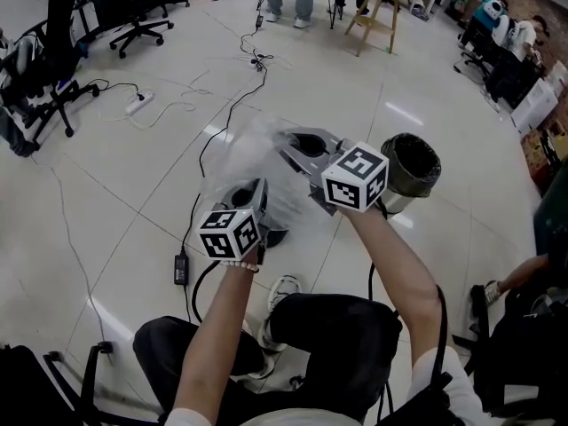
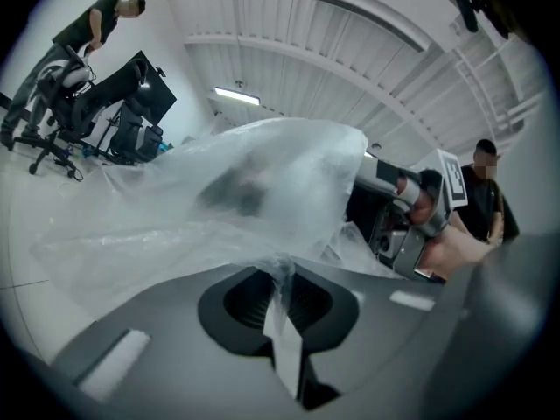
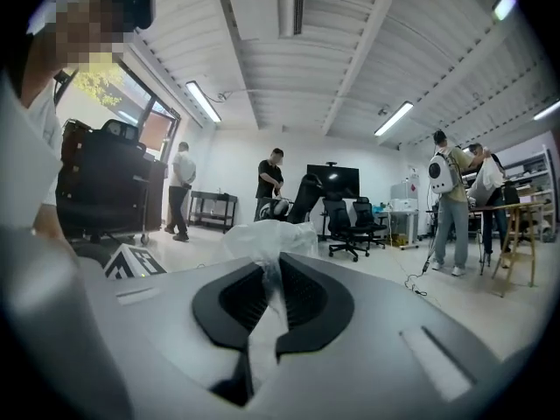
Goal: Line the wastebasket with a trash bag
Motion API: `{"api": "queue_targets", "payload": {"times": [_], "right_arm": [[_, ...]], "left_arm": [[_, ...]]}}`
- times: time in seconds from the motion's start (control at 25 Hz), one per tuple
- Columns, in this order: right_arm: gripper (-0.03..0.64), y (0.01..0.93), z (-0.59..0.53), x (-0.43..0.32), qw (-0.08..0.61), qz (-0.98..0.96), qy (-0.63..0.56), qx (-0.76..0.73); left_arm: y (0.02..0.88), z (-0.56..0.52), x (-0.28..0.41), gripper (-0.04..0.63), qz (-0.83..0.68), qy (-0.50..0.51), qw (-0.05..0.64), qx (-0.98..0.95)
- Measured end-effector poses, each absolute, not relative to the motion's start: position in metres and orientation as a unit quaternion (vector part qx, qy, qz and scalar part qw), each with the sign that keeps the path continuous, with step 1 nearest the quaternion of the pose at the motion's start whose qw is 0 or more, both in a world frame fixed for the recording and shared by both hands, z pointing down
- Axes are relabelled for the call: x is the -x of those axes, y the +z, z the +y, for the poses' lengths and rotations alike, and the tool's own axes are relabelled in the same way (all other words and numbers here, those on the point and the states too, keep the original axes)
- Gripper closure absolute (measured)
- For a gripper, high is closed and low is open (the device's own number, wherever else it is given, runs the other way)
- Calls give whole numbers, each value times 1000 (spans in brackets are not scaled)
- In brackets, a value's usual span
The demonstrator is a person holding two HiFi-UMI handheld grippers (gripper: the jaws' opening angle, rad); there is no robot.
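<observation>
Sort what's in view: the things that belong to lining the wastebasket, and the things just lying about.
Belongs to the job:
- clear trash bag, pinched in both tongs
- left tongs
- right tongs
- wastebasket, standing on the floor

Just lying about:
- power strip
- floor cables
- power adapter
- office chair
- wooden step stool

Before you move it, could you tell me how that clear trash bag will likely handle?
Probably floppy: the trash bag billows loosely between left claw and right claw. Likely very light, being thin clear film. Pinched at bunched edges, it might slip.
</observation>
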State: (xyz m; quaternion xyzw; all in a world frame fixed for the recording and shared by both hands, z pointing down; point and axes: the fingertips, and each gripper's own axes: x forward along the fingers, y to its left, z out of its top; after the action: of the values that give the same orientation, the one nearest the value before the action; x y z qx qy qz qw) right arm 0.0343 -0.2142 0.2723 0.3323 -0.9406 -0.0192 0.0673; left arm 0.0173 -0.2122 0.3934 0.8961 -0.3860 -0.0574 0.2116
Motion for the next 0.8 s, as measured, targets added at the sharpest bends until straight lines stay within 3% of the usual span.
{"api": "queue_targets", "payload": {"times": [0.24, 0.48, 0.68, 0.8], "right_arm": [[615, 268, -225, -31, 58, -941, -28, -332], [615, 346, -238, -83, 86, -918, 49, -384], [615, 448, -240, -127, 191, -875, 136, -423], [615, 480, -244, -133, 215, -857, 167, -438]], "left_arm": [[388, -229, -5, 583, -397, -48, 198, -895], [444, -230, -16, 583, -391, -6, 236, -890], [500, -216, -32, 583, -379, 31, 284, -880], [520, -210, -31, 583, -383, 46, 294, -874]]}}
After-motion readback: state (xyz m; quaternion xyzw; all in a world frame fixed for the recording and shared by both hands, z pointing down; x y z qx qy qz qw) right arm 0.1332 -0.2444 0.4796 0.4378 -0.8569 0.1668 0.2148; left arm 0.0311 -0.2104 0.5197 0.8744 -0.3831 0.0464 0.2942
